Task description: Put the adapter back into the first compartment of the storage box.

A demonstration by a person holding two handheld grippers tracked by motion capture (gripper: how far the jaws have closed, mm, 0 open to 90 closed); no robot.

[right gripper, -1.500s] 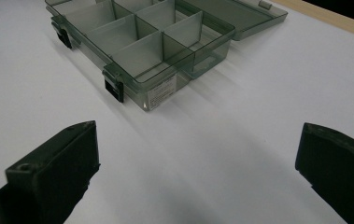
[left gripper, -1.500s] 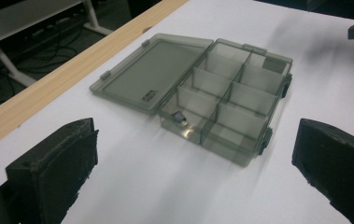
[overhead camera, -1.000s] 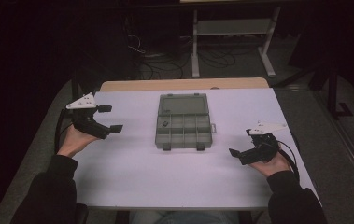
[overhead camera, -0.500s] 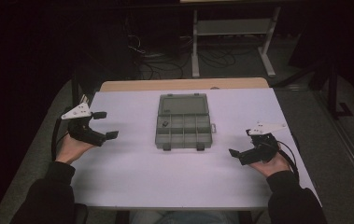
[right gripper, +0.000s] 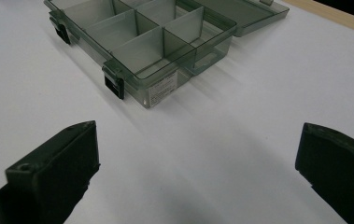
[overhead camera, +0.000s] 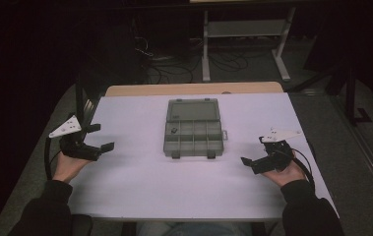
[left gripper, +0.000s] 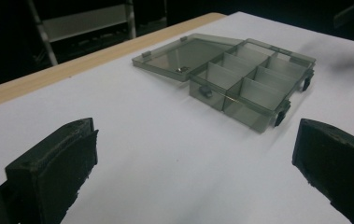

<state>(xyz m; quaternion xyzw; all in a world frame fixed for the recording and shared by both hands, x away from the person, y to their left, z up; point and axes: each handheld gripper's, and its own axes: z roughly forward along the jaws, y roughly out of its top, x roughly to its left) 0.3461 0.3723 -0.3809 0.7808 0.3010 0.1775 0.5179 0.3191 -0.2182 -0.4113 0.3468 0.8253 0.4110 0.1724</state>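
Since the earlier frames the left gripper (overhead camera: 99, 138) has drawn back toward the person and toward the near-left part of the table (overhead camera: 139, 187), while the right gripper (overhead camera: 255, 155) has kept its place and the box has not shifted.

At the left of the high view, the left hand (overhead camera: 68, 164) holds its gripper just above the white table near the left edge, its grey three-cornered plate (overhead camera: 66, 126) tilted up. Its fingers (left gripper: 53, 175) are spread wide with nothing between them, only bare table showing in the gap in the left gripper view.

In the middle of the table, toward its far side, lies a compartment box (overhead camera: 194, 135) of smoky, grey-green see-through plastic. It stands open: the lid (overhead camera: 194, 109) lies flat on the table on the far side, hinged to the tray. The tray is split by thin upright dividers into several compartments. Two dark latches (right gripper: 115, 86) hang on its near edge. A small dark item (overhead camera: 173, 130) sits in a left compartment of the far row; what it is cannot be told. A pale label (right gripper: 161, 88) shows on one short side wall.

At the right, the right hand (overhead camera: 285, 172) holds its gripper low over the table near the right edge, well apart from the box. Its fingers (right gripper: 55, 175) are likewise spread wide and empty.
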